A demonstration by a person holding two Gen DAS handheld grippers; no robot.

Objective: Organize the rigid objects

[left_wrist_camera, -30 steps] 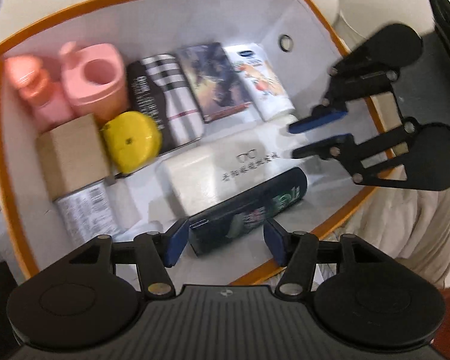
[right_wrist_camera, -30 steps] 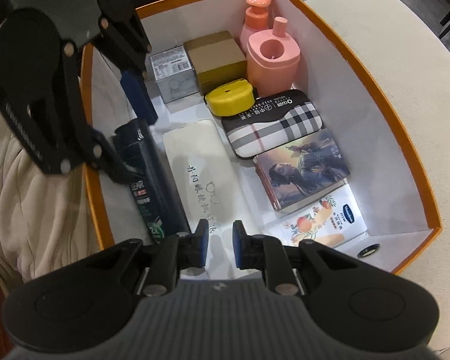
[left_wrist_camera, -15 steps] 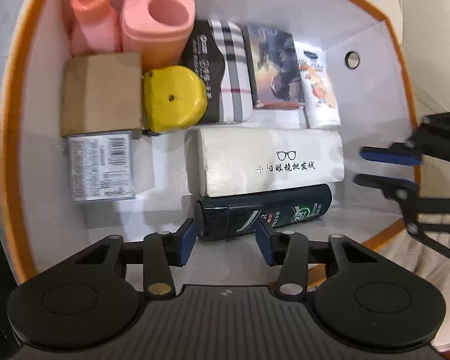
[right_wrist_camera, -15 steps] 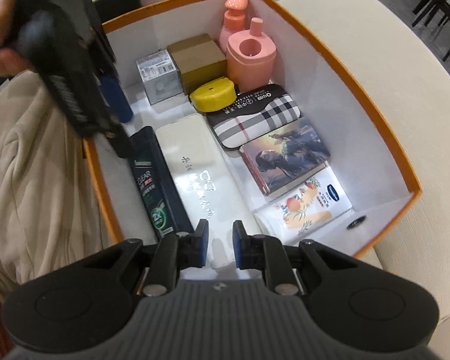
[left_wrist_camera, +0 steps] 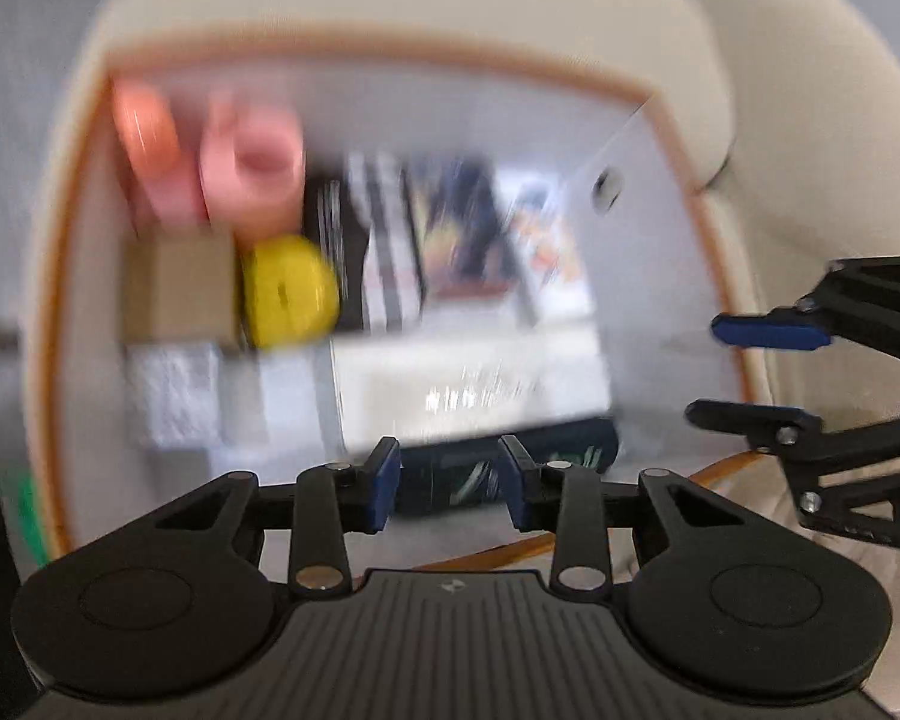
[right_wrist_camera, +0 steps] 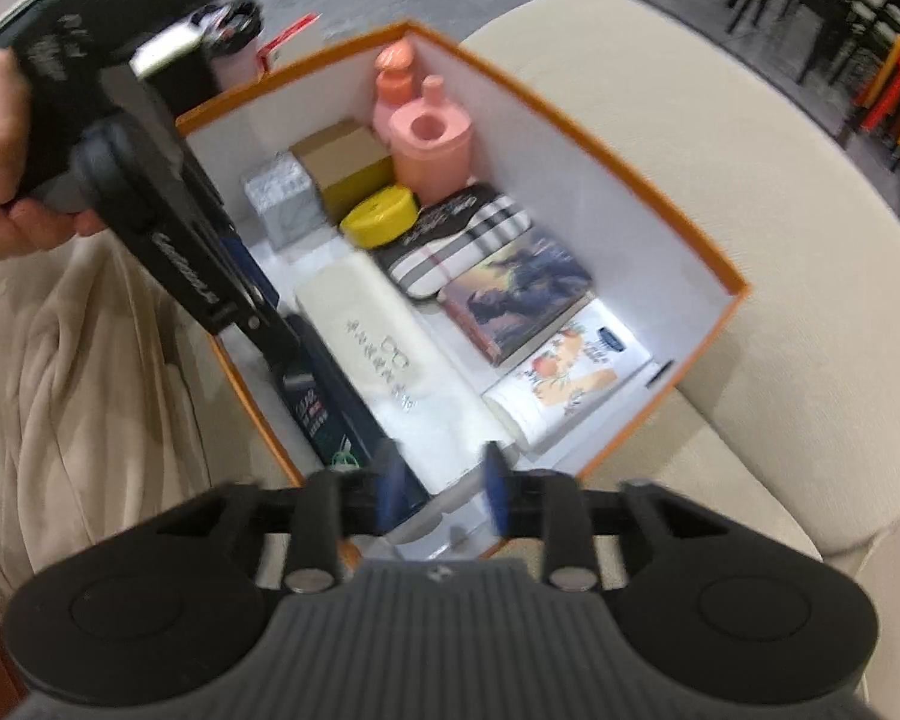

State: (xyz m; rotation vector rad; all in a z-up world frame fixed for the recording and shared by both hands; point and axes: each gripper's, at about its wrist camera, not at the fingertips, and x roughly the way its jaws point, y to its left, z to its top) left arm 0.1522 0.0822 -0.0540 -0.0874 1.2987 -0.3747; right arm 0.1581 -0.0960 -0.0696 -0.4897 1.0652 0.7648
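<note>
An orange-rimmed white box on a cream sofa holds several objects: two pink bottles, a brown carton, a silver box, a yellow disc, a plaid case, a picture tin, a fruit-print pack, a white glasses case and a dark bottle. My left gripper is open and empty above the dark bottle; its view is blurred. My right gripper is open and empty over the box's near end.
A beige blanket lies left of the box. The cream sofa cushion surrounds it on the right. Dark chairs and coloured stools stand on the floor beyond. The right gripper also shows in the left wrist view.
Both grippers have pulled back and up from the box. The right gripper's jaws have opened wider. The left view has become motion-blurred.
</note>
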